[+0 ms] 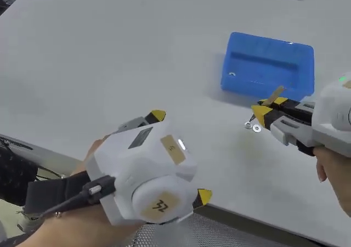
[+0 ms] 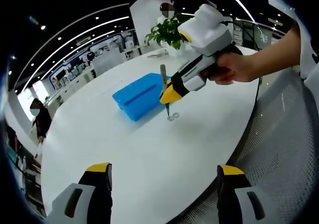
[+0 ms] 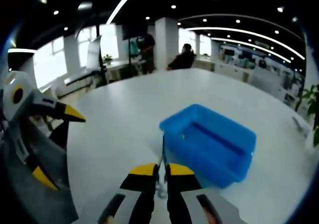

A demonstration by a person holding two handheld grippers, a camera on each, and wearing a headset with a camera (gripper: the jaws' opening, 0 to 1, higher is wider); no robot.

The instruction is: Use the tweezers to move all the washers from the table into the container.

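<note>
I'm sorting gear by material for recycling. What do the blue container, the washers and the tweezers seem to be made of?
Blue container: likely plastic, given the even blue colour, soft sheen and rounded moulded rim. Washers: probably metal, as they are small silvery rings that catch the light. Tweezers: a thin, flat, dull strip, likely metal but too small to be sure.

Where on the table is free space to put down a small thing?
Free: the wide bare table left of the blue container, beyond the left gripper. Crowded: the patch in front of the container, where the washers lie by the right gripper and its tweezers.
</note>
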